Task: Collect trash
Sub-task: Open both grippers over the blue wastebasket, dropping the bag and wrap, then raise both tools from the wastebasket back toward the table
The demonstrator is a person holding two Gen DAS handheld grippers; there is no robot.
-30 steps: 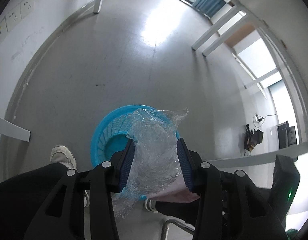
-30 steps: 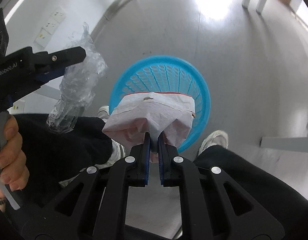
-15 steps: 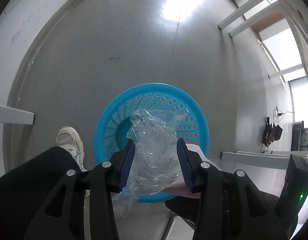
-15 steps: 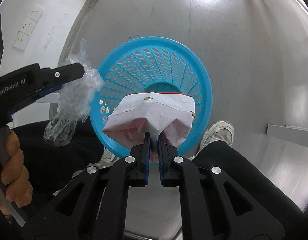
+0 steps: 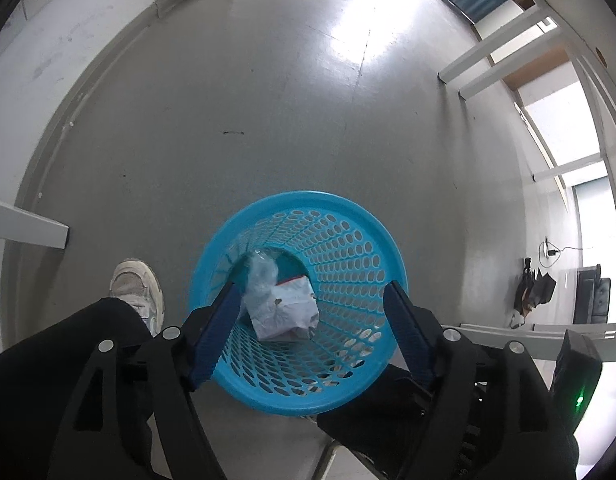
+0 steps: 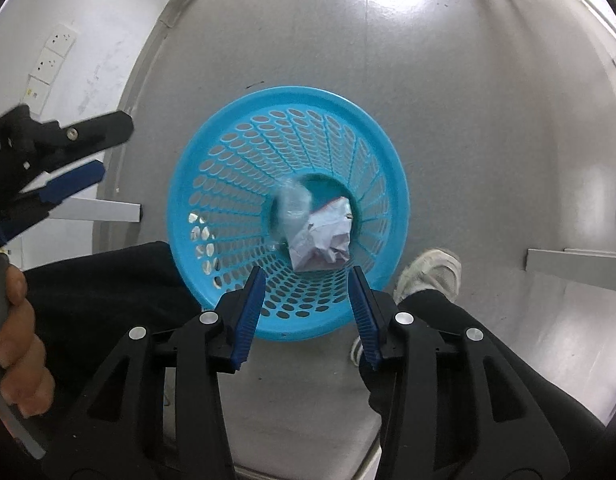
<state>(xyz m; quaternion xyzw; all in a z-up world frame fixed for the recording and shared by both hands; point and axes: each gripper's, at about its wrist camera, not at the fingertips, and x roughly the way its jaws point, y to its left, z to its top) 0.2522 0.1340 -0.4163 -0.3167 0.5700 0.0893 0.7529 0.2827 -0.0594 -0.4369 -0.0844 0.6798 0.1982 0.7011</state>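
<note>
My left gripper [image 5: 311,312] and right gripper [image 6: 308,296] both spread apart over the blue basket [image 6: 212,152], crumpled paper bag [image 6: 323,236] and clear plastic wrap [image 6: 292,200] inside it, grey floor [image 5: 236,92], wall sockets [image 6: 48,68] upper left.

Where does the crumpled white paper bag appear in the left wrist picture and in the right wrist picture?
Left wrist: the crumpled white paper bag lies inside the blue basket, lower centre, between the open left gripper fingers.
Right wrist: the bag lies at the basket bottom, centre, above the open right gripper.
Shared landmark: clear plastic wrap touching the bag.
</note>
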